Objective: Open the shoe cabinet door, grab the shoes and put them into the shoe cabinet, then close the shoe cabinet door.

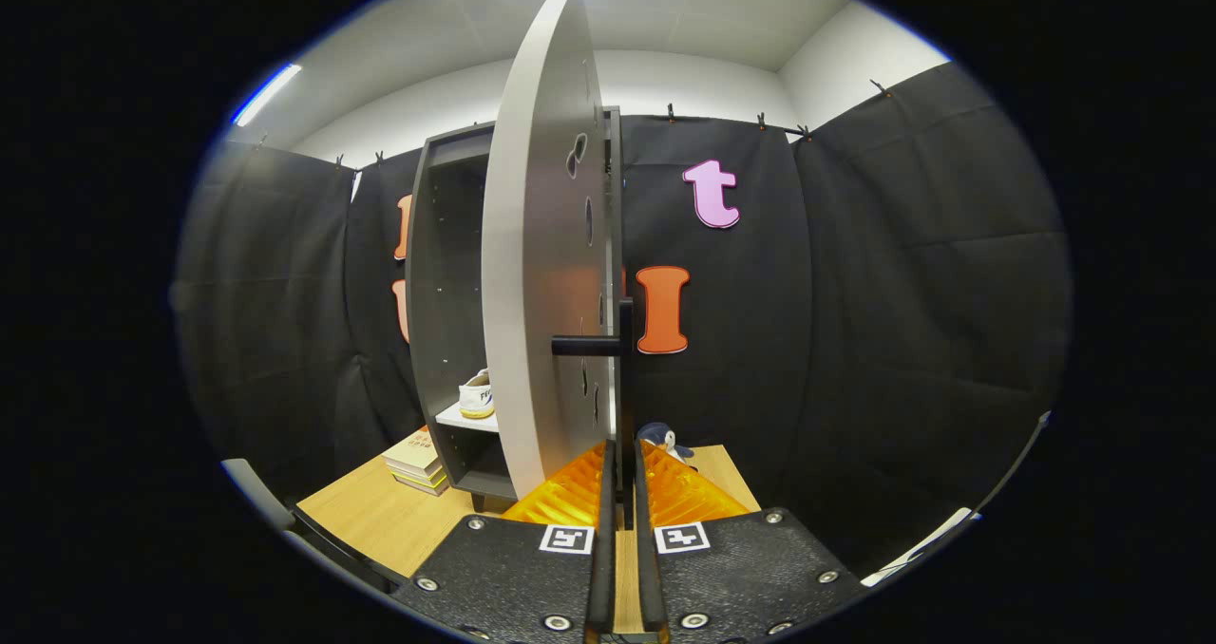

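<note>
shoe (476,396) on cabinet (446,274) shelf; gripper (622,454) seemingly pinching door (541,264) edge.

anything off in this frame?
Nothing damaged or spilled. Door ajar, edge-on just ahead of the tongs, which look closed near its lower edge. One shoe sits on the cabinet shelf.

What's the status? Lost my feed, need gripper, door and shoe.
Gripper shut on door edge, below handle. Door ajar. Shoe on cabinet shelf. Books beside cabinet, clear of door.

A recording booth: black cloth walls (902,293) clipped up around a wooden table (380,520)
</note>
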{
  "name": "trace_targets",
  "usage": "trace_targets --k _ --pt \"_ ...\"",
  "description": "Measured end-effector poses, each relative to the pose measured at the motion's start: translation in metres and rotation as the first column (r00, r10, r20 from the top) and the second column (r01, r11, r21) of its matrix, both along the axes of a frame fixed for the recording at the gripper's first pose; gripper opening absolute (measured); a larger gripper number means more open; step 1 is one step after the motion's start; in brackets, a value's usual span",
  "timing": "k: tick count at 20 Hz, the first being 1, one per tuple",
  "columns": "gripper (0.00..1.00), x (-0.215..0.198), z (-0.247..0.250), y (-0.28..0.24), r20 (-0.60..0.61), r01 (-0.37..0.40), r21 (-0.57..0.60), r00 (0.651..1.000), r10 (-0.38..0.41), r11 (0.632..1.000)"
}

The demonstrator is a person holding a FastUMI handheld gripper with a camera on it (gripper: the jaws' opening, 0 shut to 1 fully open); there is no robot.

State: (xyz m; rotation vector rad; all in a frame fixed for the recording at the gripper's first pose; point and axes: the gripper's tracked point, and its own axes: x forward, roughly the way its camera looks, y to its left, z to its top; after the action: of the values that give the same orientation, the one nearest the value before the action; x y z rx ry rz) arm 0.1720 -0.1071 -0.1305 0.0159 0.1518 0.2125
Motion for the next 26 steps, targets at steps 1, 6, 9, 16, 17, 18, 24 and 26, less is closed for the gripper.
trace_targets --k 1,6,9,16,17,18,24,26 --pt "0.09 -0.002 -0.001 0.000 -0.002 -0.004 0.005 1.000 0.004 1.000" --pt "0.10 -0.016 0.005 -0.008 0.032 0.058 -0.068 0.998 -0.056 0.996" --pt "0.09 -0.020 0.012 -0.004 0.039 0.060 -0.084 0.998 -0.057 0.995" --pt "0.17 -0.068 -0.006 0.054 -0.009 0.087 -0.061 0.996 -0.087 0.994" --pt "0.21 -0.071 -0.009 0.065 -0.011 0.090 -0.054 0.996 -0.091 0.994" --pt "0.25 -0.073 -0.012 0.073 -0.005 0.103 -0.051 0.995 -0.104 0.993" --pt "0.57 -0.082 -0.078 0.132 -0.135 0.117 0.010 0.984 -0.114 0.993" --pt "0.62 -0.076 -0.102 0.146 -0.164 0.117 0.006 0.980 -0.115 0.993"
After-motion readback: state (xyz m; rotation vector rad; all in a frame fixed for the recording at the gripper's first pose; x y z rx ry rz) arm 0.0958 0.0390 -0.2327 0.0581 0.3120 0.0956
